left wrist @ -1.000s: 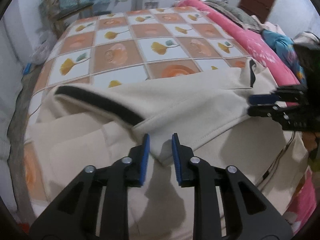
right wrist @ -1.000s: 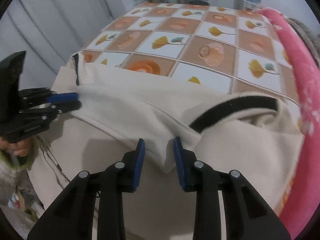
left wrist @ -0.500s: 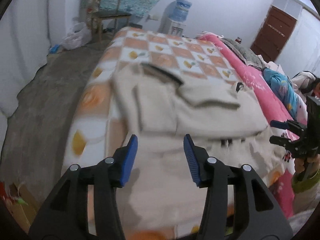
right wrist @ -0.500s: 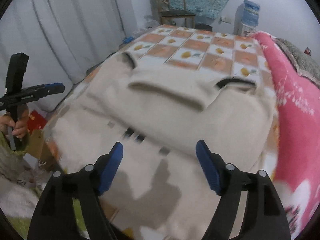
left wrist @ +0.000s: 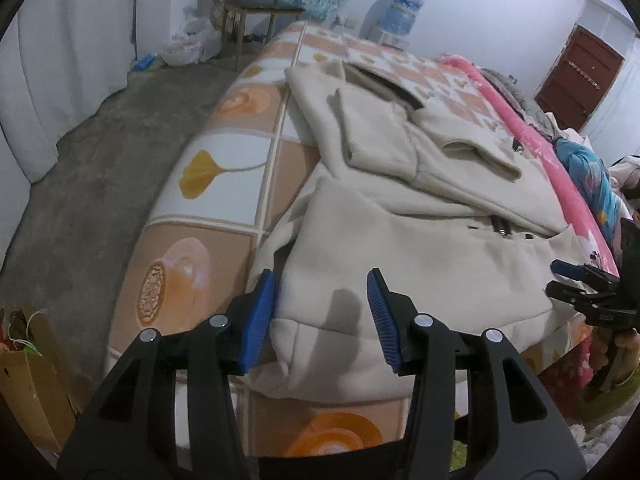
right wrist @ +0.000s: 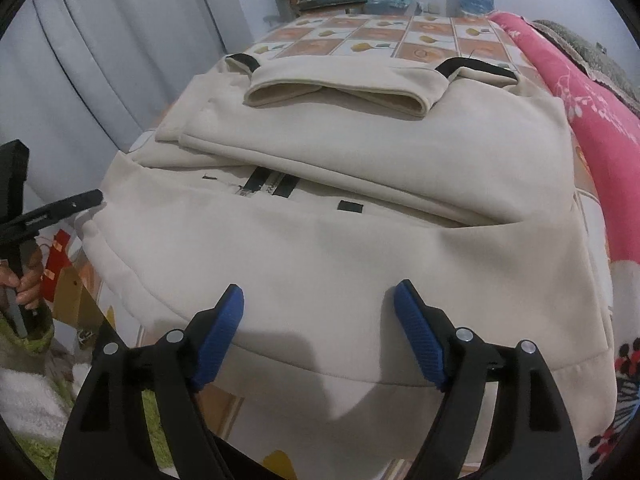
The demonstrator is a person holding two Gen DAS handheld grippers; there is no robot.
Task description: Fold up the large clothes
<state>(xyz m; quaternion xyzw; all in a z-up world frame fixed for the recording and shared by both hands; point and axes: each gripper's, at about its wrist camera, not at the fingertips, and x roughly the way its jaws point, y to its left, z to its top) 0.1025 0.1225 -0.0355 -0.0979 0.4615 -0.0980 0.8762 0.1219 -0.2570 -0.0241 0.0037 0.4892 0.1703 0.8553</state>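
We hover both open grippers, left gripper and right gripper, over the cream jacket's hem (nothing held); pinch both corners evenly.

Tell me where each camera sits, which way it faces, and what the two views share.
Left wrist: on the left gripper at the bed's near left corner, facing along the cream jacket; the right gripper shows.
Right wrist: on the right gripper above the jacket's hem, facing up the bed; the left gripper and a hand show.
Shared: jacket, bed, both open grippers.
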